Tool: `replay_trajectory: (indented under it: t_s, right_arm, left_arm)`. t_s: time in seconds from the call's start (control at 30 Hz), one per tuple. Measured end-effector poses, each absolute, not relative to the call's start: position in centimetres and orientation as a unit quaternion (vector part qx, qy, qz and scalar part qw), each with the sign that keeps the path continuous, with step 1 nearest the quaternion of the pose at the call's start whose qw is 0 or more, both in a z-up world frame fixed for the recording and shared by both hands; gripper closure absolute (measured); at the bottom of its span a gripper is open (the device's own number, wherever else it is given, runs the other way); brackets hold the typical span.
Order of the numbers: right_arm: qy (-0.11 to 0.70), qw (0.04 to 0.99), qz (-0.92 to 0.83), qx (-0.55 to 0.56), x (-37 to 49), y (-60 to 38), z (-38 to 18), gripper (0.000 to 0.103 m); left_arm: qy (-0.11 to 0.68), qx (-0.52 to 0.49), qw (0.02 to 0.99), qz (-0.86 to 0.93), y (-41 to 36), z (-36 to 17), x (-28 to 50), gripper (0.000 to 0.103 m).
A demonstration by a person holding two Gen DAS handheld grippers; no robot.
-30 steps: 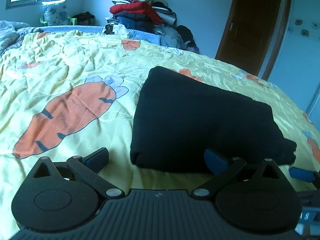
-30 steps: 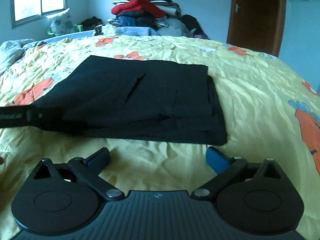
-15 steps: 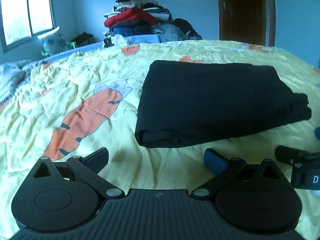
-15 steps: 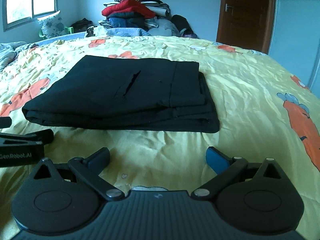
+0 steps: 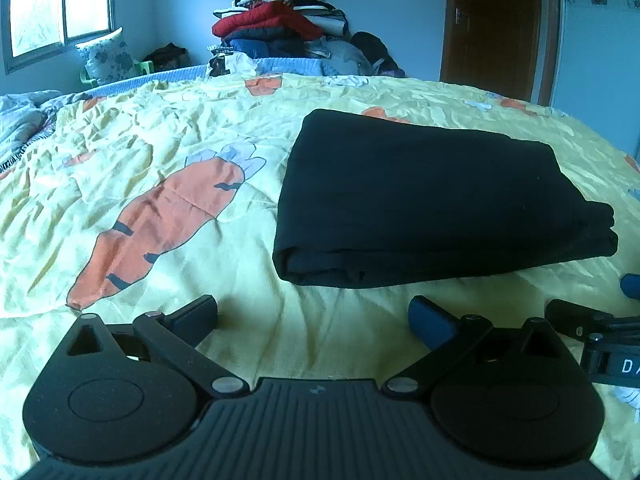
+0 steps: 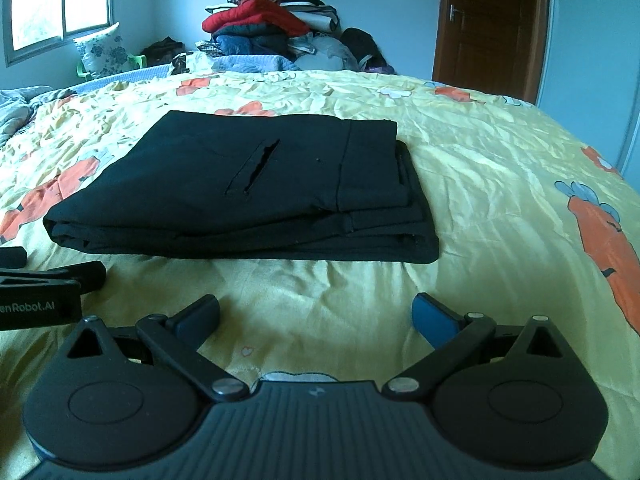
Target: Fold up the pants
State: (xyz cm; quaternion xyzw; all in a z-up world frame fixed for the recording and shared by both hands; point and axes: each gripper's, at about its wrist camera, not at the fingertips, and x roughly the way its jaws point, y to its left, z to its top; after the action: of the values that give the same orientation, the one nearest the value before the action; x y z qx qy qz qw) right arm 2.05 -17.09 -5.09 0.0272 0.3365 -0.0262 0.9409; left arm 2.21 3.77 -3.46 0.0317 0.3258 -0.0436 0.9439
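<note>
Black pants (image 5: 432, 196) lie folded into a thick rectangle on the yellow carrot-print bed cover (image 5: 160, 152). In the right wrist view the pants (image 6: 248, 188) show a slit pocket on top and stacked layers at the right edge. My left gripper (image 5: 314, 316) is open, empty, just short of the pants' near edge. My right gripper (image 6: 316, 314) is likewise open and empty in front of the folded stack. Each gripper shows at the edge of the other's view: the right one (image 5: 592, 320), the left one (image 6: 48, 276).
A tall pile of clothes (image 5: 280, 28) stands beyond the far side of the bed. A brown door (image 5: 492, 24) is at the back right, a window (image 5: 52, 4) and a floral pillow (image 5: 106, 58) at the back left. Bed cover (image 6: 500, 184) stretches right of the pants.
Both grippers have drawn back from the pants toward the near edge of the bed and levelled out. The left one, earlier touching the folded edge, is now apart from it.
</note>
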Motion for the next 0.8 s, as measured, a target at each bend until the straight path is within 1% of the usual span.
replay_trajectory:
  t_s: [0.8]
  right_arm:
    - [0.337, 0.941, -0.026, 0.028, 2.05, -17.07, -5.1, 0.0]
  left_arm:
    - [0.33, 0.019, 0.943, -0.044, 3.97, -3.5, 2.29, 0.0]
